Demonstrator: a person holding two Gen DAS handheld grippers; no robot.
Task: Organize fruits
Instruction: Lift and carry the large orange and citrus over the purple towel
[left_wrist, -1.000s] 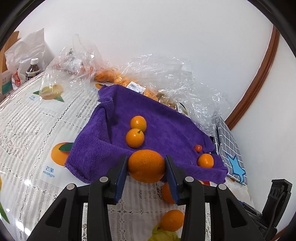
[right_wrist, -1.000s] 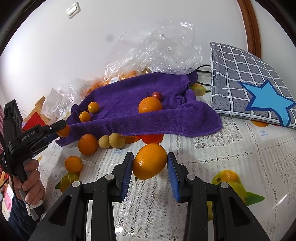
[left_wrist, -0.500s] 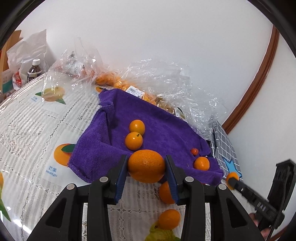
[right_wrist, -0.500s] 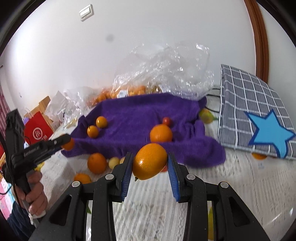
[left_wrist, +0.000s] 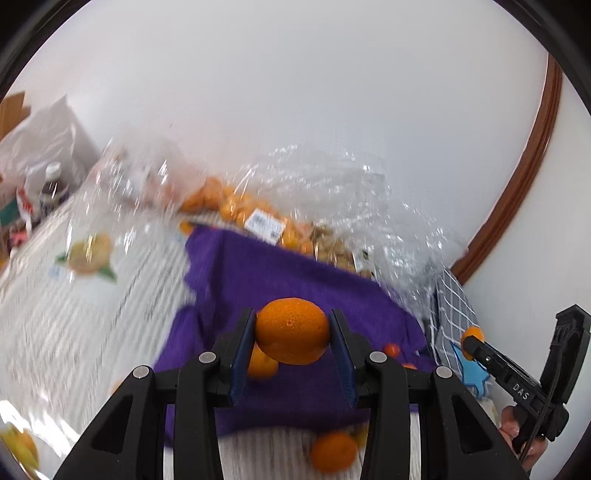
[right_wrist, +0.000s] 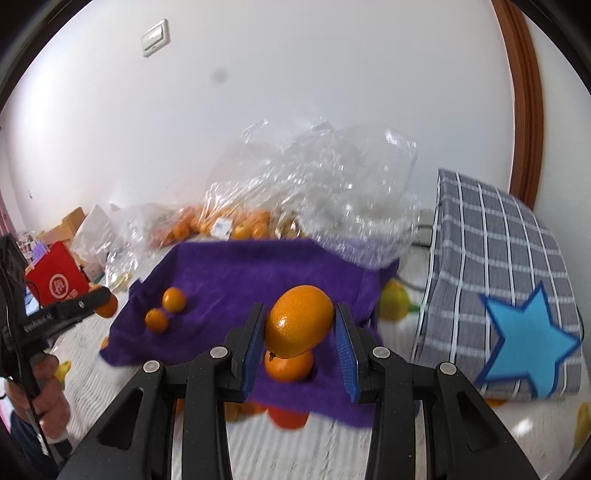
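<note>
My left gripper (left_wrist: 292, 332) is shut on a large orange (left_wrist: 292, 330) and holds it in the air above the purple towel (left_wrist: 295, 280). My right gripper (right_wrist: 299, 328) is shut on another large orange (right_wrist: 300, 325), also above the purple towel (right_wrist: 240, 273). Two small oranges (right_wrist: 166, 310) lie on the towel's left part, and one orange (right_wrist: 288, 365) lies just under my right jaws. Loose oranges (left_wrist: 334, 452) lie on the tablecloth in front of the towel. Each gripper shows in the other's view, the right one (left_wrist: 471, 339) and the left one (right_wrist: 103, 301).
Clear plastic bags of oranges (right_wrist: 229, 225) lie behind the towel by the white wall. A grey checked cloth with a blue star (right_wrist: 509, 314) stands at the right. A red bag (right_wrist: 57, 277), a bottle (left_wrist: 51, 188) and a white bag (left_wrist: 40, 140) are at the far left.
Both grippers have risen and moved forward over the towel, each keeping its orange. The views are now blurred by the motion.
</note>
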